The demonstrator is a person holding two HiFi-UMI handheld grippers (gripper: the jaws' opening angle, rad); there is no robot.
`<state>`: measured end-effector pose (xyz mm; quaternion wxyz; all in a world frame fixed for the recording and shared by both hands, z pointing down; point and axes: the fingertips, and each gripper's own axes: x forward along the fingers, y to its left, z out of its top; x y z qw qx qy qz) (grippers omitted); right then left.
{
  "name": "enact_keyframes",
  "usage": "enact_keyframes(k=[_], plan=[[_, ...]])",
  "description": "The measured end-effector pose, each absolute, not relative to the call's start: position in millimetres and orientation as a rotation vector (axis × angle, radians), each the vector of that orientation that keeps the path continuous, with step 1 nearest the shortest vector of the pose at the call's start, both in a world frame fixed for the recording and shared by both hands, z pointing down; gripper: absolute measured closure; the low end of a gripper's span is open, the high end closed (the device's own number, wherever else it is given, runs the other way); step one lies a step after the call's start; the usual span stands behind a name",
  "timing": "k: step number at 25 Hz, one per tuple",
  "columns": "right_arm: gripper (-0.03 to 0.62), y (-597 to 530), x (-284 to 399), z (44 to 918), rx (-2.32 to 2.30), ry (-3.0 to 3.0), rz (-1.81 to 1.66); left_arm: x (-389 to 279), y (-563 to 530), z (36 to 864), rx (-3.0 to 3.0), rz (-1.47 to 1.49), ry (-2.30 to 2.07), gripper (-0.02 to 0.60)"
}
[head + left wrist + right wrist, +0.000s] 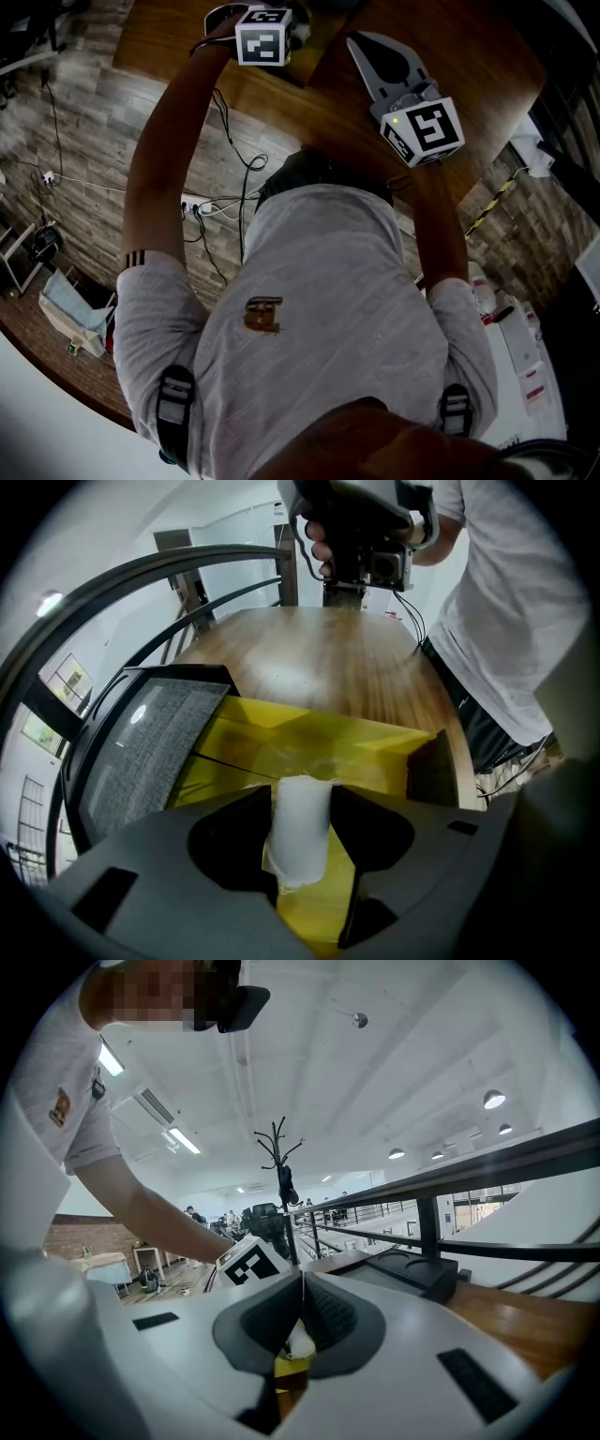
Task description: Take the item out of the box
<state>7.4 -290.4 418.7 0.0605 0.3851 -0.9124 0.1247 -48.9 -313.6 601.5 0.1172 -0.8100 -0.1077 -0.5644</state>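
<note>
L tool (301, 797) clamped on white soft cylindrical roll (300, 841), roll upright btwn pads, over open yellow box (319, 747). Box sits near edge of brown wooden counter (319, 658). R tool (302, 1283) clenched, pads together.

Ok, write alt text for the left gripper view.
The left gripper grips a white roll-shaped item between its two dark jaws, over an open yellow box on a wooden table. A grey textured panel sits at the box's left; across the table the person holds the right gripper.
</note>
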Motion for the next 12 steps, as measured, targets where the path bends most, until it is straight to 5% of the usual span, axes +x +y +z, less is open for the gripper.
enact_keyframes(k=[12], plan=[[0.562,-284,8,412,1.161,-2.767,0.350,-55,-309,579,-2.449,-1.619,-0.212,0.373]])
